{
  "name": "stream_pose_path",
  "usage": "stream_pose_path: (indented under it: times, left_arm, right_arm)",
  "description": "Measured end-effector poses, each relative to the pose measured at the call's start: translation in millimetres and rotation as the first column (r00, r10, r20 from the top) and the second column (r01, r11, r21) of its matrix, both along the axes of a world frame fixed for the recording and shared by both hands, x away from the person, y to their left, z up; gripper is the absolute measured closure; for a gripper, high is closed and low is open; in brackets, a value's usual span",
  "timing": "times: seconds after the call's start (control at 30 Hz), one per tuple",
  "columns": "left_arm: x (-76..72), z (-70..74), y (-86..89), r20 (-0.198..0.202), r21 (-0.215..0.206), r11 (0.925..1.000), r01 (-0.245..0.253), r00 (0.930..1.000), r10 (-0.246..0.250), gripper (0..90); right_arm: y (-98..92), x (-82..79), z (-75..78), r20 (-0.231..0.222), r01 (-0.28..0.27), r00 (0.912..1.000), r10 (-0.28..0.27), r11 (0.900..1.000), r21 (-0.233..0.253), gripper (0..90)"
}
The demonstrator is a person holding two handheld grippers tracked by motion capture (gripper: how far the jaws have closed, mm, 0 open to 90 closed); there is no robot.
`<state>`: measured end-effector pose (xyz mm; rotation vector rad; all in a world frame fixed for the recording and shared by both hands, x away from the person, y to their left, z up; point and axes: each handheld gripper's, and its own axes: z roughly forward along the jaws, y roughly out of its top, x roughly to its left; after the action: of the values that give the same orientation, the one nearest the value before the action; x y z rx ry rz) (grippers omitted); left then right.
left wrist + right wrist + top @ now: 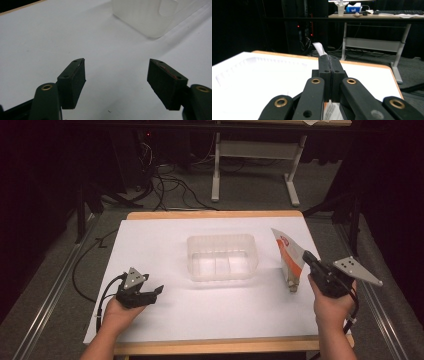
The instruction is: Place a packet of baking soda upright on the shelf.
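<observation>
The right tool has its jaws pressed together on a white and orange packet, pinching it near the packet's upper part. The packet stands tilted near the right edge of the bench, its lower end touching the white sheet that covers the bench top, its pointed top corner leaning toward the far right corner. In the right gripper view the two black jaws meet flat against each other, with a strip of the packet sticking up beyond their tips and printed packet surface showing below them.

A clear plastic tub sits in the middle of the bench, open side up, well to the left of the packet and not touching it. Its inside looks bare, as far as the high view lets one tell.

The left tool lies low over the sheet near the front left corner of the bench, jaws spread wide and gripping nothing. In the left gripper view the two pads stand well apart above the bare white sheet, and the rounded corner of the tub shows farther off.
</observation>
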<state>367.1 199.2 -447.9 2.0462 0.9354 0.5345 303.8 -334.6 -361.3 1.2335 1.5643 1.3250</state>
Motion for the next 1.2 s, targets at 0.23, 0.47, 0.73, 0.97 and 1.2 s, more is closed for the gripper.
stream_pose_path:
  times: [0.23, 0.47, 0.73, 0.97, 1.2]
  left_arm:
    - [-0.2, 0.3, -1.2, -0.003, 0.004, 1.0000, 0.005, 1.0000, -0.005, 31.3]
    - [-0.1, 0.5, -0.7, -0.002, 0.003, 1.0000, 0.007, 1.0000, -0.007, 31.3]
    - [-0.7, 1.2, -0.5, 0.001, 0.004, 1.0000, 0.008, 1.0000, -0.008, 31.3]
    - [-0.3, 0.9, -0.3, 0.001, 0.004, 0.9999, 0.010, 1.0000, -0.010, 31.3]
    - [-1.1, 1.3, -0.9, 0.004, 0.005, 0.9999, 0.010, 0.9999, -0.010, 31.3]
  right_arm:
    - [-2.6, -25.1, -13.2, -0.002, 0.034, 0.9994, -0.034, 0.999, -0.002, 90.0]
    - [3.6, -31.2, -23.7, -0.030, 0.026, 0.9992, -0.027, 0.999, -0.026, 87.3]
    - [30.5, -20.4, -35.8, -0.091, -0.016, 0.9958, 0.006, 0.994, -0.109, 77.5]
    - [26.3, -7.5, -44.1, -0.117, 0.018, 0.9927, -0.031, 0.994, -0.109, 77.3]
    - [16.5, 0.4, -44.1, -0.121, 0.035, 0.9917, -0.043, 0.997, -0.066, 90.0]
